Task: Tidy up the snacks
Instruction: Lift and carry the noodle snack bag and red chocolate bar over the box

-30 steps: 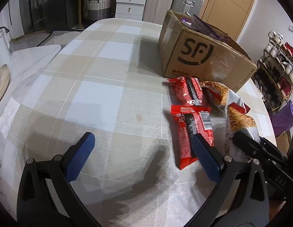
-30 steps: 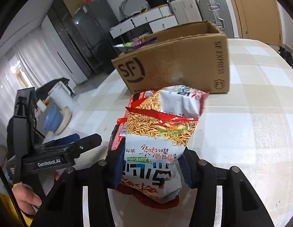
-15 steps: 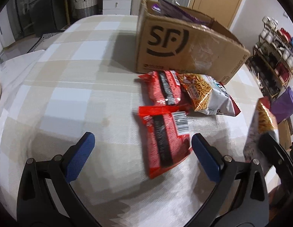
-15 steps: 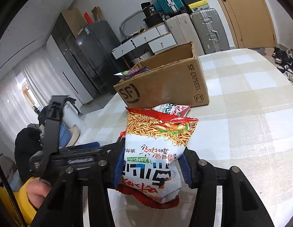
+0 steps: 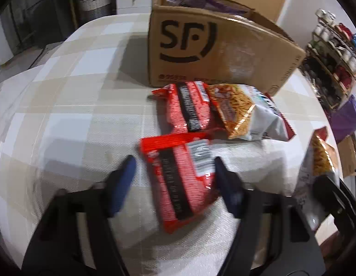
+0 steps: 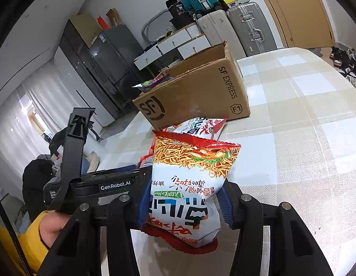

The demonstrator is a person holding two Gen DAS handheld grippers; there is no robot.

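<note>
Jaws of the left gripper (image 5: 173, 174), tilted steeply down, have just been closing around a red snack pack (image 5: 182, 179) lying on the desk (image 5: 70, 105), pads not clearly pressing. Right gripper (image 6: 182, 204), angled gently downward, stands clamped on an upright noodle snack bag (image 6: 189, 184) near the cardboard box (image 6: 196, 96).

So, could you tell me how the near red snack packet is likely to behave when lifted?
The near red snack packet looks puffy, so probably light. Its glossy film may slip or crumple between the left gripper pads, which have just been closing around it.
</note>
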